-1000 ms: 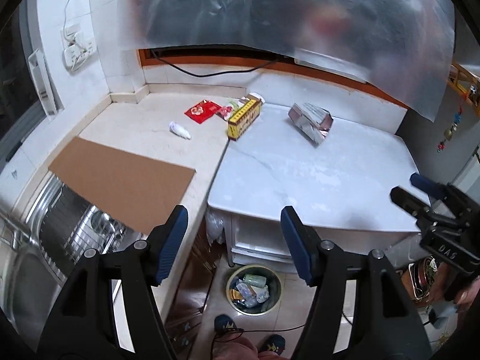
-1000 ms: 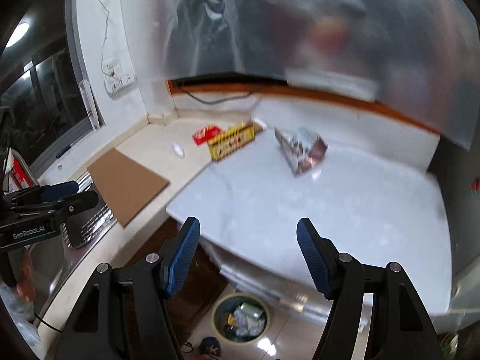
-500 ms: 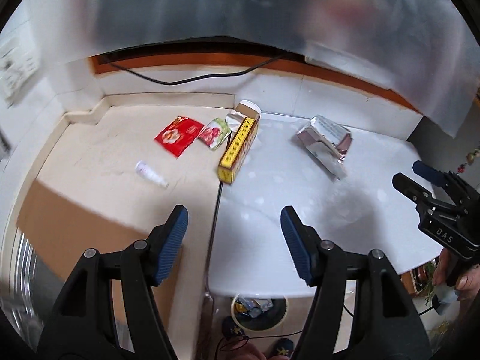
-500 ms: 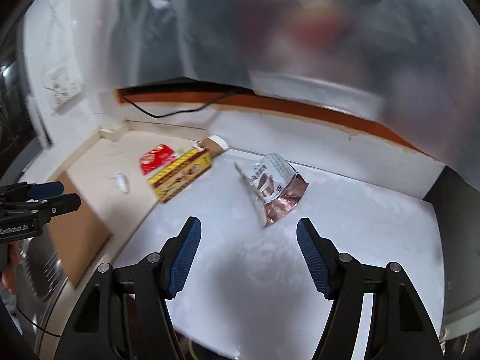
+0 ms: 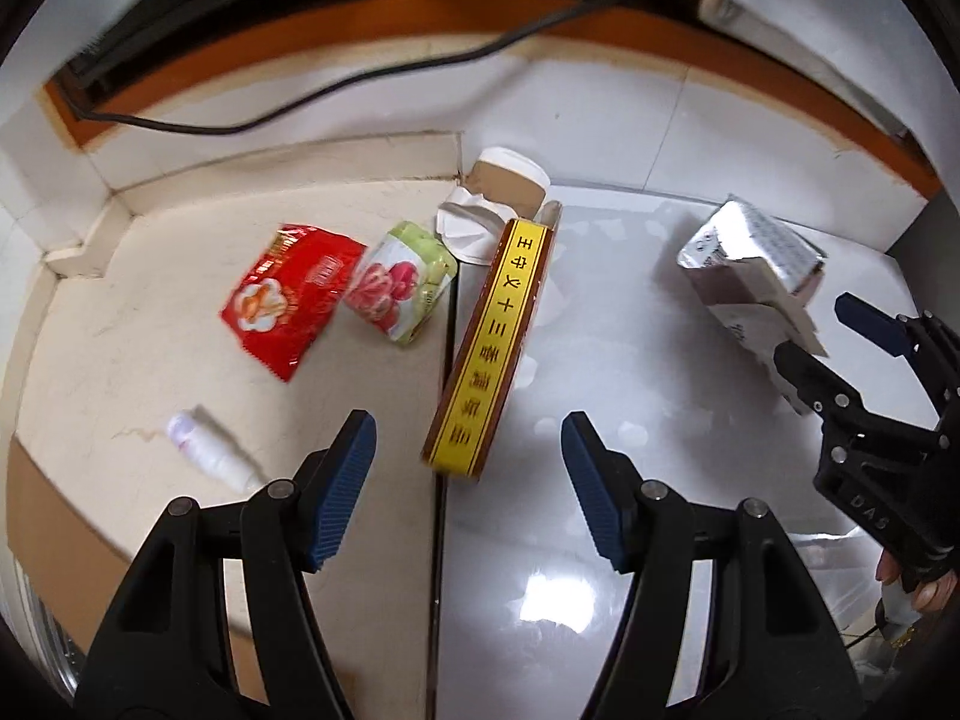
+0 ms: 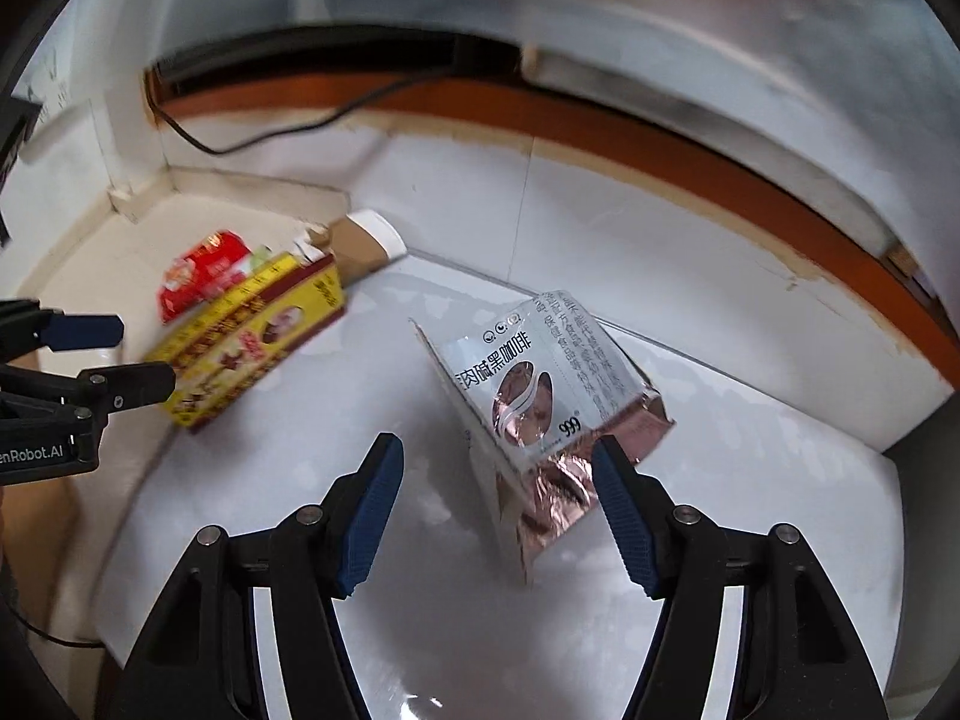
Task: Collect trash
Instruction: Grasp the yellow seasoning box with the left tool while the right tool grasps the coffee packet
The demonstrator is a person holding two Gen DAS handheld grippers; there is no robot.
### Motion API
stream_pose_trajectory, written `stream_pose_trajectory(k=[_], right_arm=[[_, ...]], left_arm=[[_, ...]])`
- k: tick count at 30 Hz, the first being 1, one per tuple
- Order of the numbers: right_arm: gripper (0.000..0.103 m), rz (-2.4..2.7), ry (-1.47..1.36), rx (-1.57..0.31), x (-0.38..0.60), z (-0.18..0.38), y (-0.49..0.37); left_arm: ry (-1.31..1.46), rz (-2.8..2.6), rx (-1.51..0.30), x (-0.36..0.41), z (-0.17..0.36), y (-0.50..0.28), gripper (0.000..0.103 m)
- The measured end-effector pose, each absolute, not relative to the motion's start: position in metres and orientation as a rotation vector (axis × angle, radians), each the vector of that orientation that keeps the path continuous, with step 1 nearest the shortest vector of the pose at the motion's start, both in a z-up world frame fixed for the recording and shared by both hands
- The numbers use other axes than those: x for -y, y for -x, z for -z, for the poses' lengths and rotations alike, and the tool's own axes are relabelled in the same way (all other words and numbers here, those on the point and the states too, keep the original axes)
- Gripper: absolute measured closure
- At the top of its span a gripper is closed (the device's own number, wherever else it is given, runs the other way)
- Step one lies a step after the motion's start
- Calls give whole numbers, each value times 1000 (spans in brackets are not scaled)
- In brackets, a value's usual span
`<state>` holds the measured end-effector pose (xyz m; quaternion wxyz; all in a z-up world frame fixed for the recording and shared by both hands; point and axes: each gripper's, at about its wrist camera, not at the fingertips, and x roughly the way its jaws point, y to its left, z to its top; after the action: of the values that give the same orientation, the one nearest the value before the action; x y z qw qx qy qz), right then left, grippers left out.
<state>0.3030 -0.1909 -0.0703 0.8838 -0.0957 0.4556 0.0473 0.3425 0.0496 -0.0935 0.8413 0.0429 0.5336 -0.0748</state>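
My left gripper (image 5: 468, 438) is open and empty, just short of the near end of a long yellow and brown box (image 5: 495, 342) lying across the counter seam. Left of it lie a red packet (image 5: 288, 300), a green and pink packet (image 5: 402, 285) and a small white bottle (image 5: 210, 456). A paper cup (image 5: 510, 180) and crumpled white paper (image 5: 465, 228) lie behind the box. My right gripper (image 6: 495, 456) is open and empty, around the near end of a silver coffee box (image 6: 540, 396), apart from it. The yellow box (image 6: 252, 342) shows to its left.
A black cable (image 5: 336, 90) runs along the back wall. Brown cardboard (image 5: 48, 516) lies at the near left on the beige counter (image 5: 120, 372). The white table top (image 6: 750, 450) stretches to the right. The other gripper shows at each view's side.
Both grippers have moved forward and down towards the counter. The bin and floor have left view; the yellow box and the silver box now loom large. Both stay open.
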Motion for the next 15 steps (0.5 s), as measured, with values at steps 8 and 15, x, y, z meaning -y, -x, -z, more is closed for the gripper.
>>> stream_pose_trajectory(k=[8, 15], right_arm=[[90, -105, 209, -1029, 186, 107, -323], [97, -127, 103, -975, 198, 97, -302]], left_arm=[[-36, 151, -1179, -46, 121, -366, 75], [49, 155, -1116, -55, 101, -345, 83]])
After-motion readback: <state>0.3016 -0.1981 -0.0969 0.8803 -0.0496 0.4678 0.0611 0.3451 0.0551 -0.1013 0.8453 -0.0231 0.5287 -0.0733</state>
